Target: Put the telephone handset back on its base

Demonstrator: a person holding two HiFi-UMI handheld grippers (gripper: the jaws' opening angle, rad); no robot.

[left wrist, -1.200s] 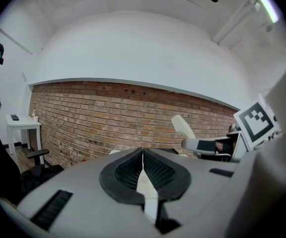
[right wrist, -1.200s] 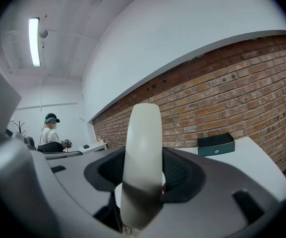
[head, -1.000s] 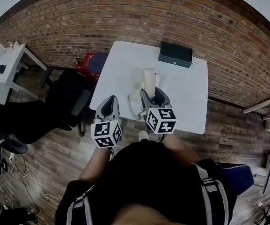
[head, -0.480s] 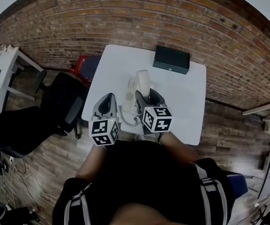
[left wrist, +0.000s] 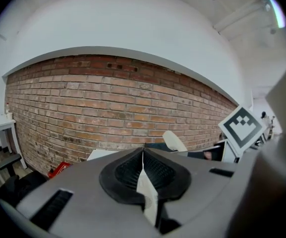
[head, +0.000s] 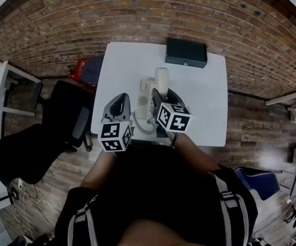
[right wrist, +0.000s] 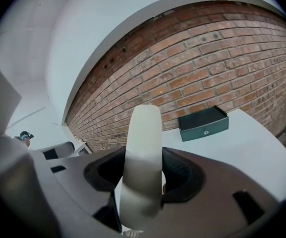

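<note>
A cream telephone handset (head: 161, 80) stands upright in my right gripper (head: 162, 97), which is shut on its lower half. It is held just right of the cream telephone base (head: 144, 100) on the white table (head: 204, 101). In the right gripper view the handset (right wrist: 143, 157) rises between the dark pads. A coiled cord (head: 142, 127) loops off the table's near edge. My left gripper (head: 120, 102) is shut and holds nothing, at the table's near left edge beside the base. In the left gripper view the handset's tip (left wrist: 174, 141) shows beyond the closed jaws.
A black box (head: 186, 52) lies at the table's far edge against the brick wall; the right gripper view shows the black box (right wrist: 203, 123) too. A black office chair (head: 65, 119) stands left of the table, with a red object (head: 78, 65) on the floor behind it.
The view has shifted, bringing the table closer to centre. The right gripper still holds the handset upright beside the base. The left gripper stays shut at the table's near left.
</note>
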